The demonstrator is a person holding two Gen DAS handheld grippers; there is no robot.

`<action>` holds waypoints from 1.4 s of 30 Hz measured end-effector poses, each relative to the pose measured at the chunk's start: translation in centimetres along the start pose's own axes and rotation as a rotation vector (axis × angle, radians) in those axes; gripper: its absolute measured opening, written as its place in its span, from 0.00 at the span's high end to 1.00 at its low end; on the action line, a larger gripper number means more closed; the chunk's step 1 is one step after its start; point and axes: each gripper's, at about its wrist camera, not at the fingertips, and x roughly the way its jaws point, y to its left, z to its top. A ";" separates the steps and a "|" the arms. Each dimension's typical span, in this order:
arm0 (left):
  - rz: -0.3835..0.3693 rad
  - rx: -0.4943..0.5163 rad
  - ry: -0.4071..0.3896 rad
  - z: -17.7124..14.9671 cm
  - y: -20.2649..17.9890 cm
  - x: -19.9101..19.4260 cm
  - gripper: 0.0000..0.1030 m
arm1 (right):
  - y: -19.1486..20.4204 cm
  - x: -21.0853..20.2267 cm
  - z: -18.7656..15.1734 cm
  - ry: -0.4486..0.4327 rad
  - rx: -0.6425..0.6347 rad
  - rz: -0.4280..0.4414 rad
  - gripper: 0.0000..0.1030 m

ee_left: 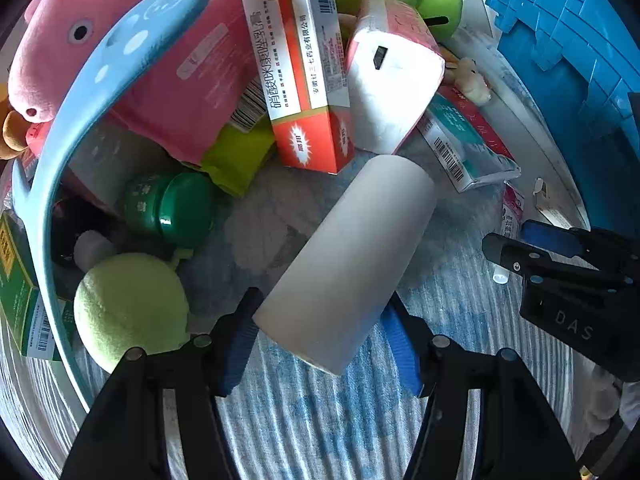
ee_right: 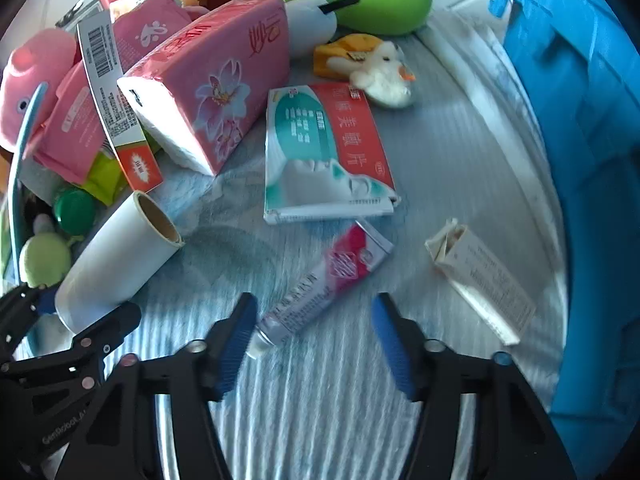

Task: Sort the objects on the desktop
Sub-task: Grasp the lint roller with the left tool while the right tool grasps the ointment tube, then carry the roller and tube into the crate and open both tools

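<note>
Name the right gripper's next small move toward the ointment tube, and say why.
Probably ease the right gripper a little lower and close. The ointment tube lies flat on the striped cloth, its cap end already between the fingers, yet neither appears to press on it, and nothing crowds it.

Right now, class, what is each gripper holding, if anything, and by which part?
The left gripper clasps the white paper roll with a cardboard core near its closer end. The right gripper holds nothing; its jaws straddle the red-and-white ointment tube at the cap end.
</note>
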 end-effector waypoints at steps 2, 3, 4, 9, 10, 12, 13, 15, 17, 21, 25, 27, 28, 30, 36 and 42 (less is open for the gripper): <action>-0.017 -0.014 0.002 0.0 -0.1 0.0 0.48 | 0.2 -0.1 -0.2 0.000 -0.026 -0.012 0.66; -0.022 -0.018 0.001 -0.1 -0.1 -0.1 0.48 | 0.2 -0.1 -0.3 0.000 -0.029 -0.010 0.68; -0.026 -0.018 0.001 -0.2 -0.2 -0.2 0.49 | 0.2 -0.3 -0.6 0.001 -0.032 -0.008 0.70; -0.040 -0.021 -0.036 -1.0 -0.4 -1.7 0.51 | -0.2 -1.4 -1.6 -0.014 -0.030 0.006 0.78; -0.041 -0.020 -0.044 -1.1 -0.4 -2.2 0.51 | -0.3 -1.9 -1.8 -0.022 -0.030 0.014 0.80; -0.041 -0.022 -0.058 -1.4 -0.5 -3.0 0.52 | -0.4 -2.7 -2.1 -0.035 -0.030 0.026 0.82; -0.043 -0.020 -0.061 -1.5 -0.7 -3.2 0.52 | -0.4 -3.1 -2.3 -0.040 -0.034 0.031 0.84; -0.040 -0.015 -0.058 -2.0 -0.9 -3.7 0.53 | -0.2 -3.6 -2.9 -0.037 -0.042 0.047 0.84; -0.047 -0.018 -0.054 -2.4 -1.1 -3.9 0.53 | 0.0 -3.8 -3.5 -0.028 -0.059 0.057 0.84; -0.047 -0.027 -0.057 -3.2 -1.3 -4.3 0.53 | 0.5 -4.5 -4.8 -0.031 -0.090 0.059 0.84; -0.042 -0.023 -0.116 -3.1 -1.5 -6.0 0.54 | 0.7 -5.2 -4.5 -0.086 -0.104 0.062 0.85; -0.034 -0.016 -0.153 -3.0 -1.6 -7.2 0.56 | 0.9 -6.3 -4.4 -0.121 -0.116 0.063 0.86; -0.031 -0.014 -0.166 -2.9 -1.7 -7.8 0.57 | 1.1 -6.7 -4.2 -0.136 -0.120 0.064 0.86; -0.032 -0.007 -0.187 -3.0 -1.7 -8.6 0.57 | 1.3 -7.4 -4.0 -0.160 -0.133 0.065 0.86; -0.039 -0.030 -0.179 -3.9 -1.3 -9.3 0.57 | 1.8 -8.8 -4.6 -0.183 -0.143 0.076 0.86; -0.022 -0.022 -0.264 -3.7 -1.7 -12.0 0.58 | 2.2 -12.1 -4.8 -0.268 -0.167 0.083 0.86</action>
